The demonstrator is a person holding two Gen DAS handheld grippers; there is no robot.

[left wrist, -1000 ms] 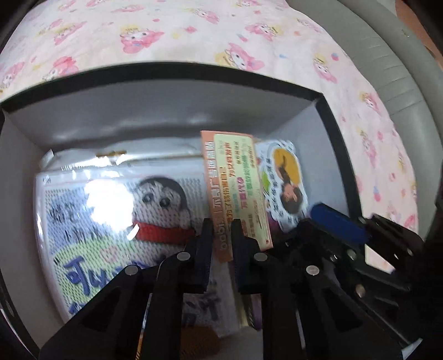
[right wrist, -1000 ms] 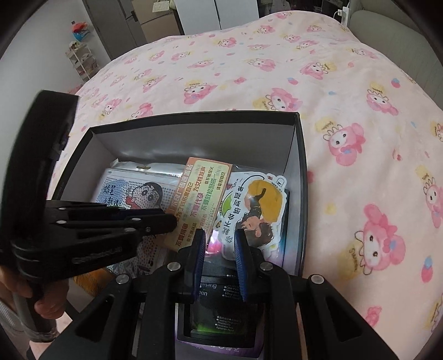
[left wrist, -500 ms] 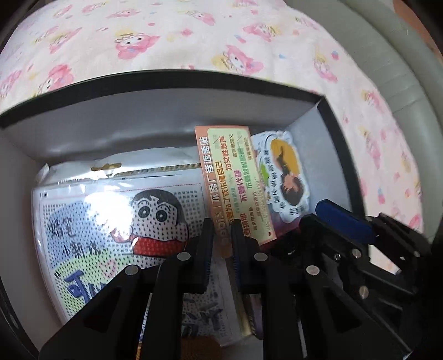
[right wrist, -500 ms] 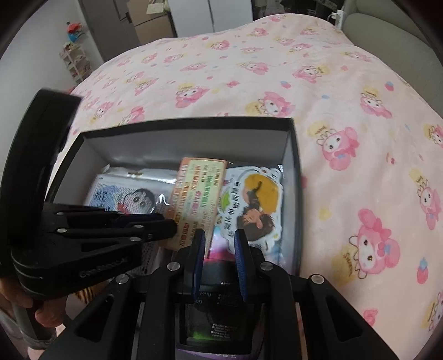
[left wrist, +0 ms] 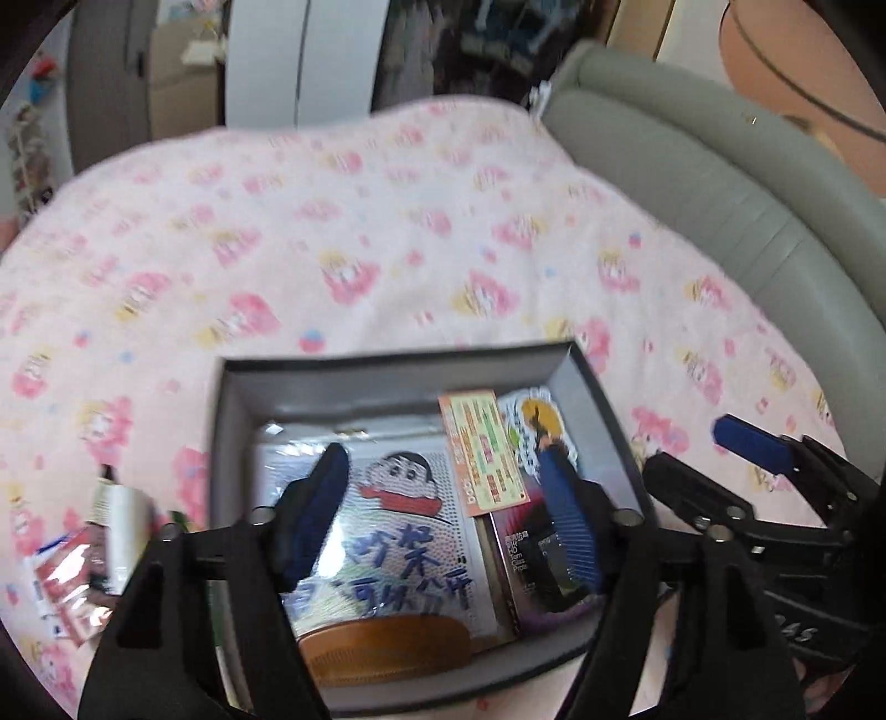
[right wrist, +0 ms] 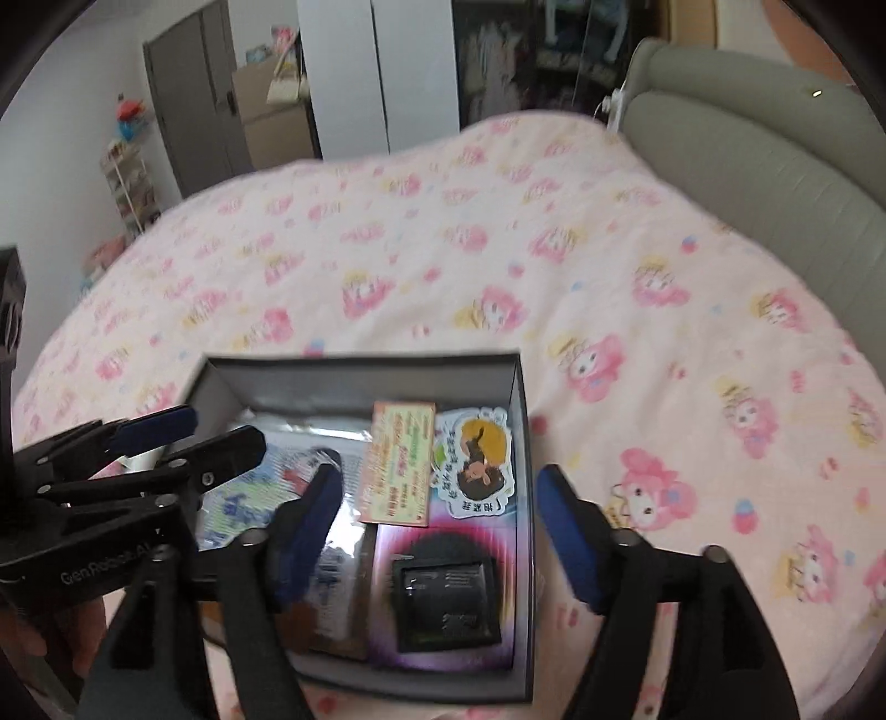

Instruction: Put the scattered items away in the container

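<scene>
Pink quilt (right wrist: 498,266) printed with cartoon rabbits, spread over the whole bed. Grey-green padded headboard (right wrist: 764,166) curving along the far right. White wardrobe doors (right wrist: 382,72) at the far end, dark open closet (right wrist: 531,50) just right of them. Grey door (right wrist: 188,105) and stacked cardboard boxes (right wrist: 271,116) far left. Soft, even daylight.

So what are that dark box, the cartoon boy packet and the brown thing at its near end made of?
The box looks like stiff matte cardboard: thin straight walls, dark outside, grey inside. The cartoon packet seems to be printed card in a glossy clear plastic sleeve, since glare streaks its top. The brown item looks like wood or bamboo, going by its warm, even tan, though blur leaves that open.
</scene>
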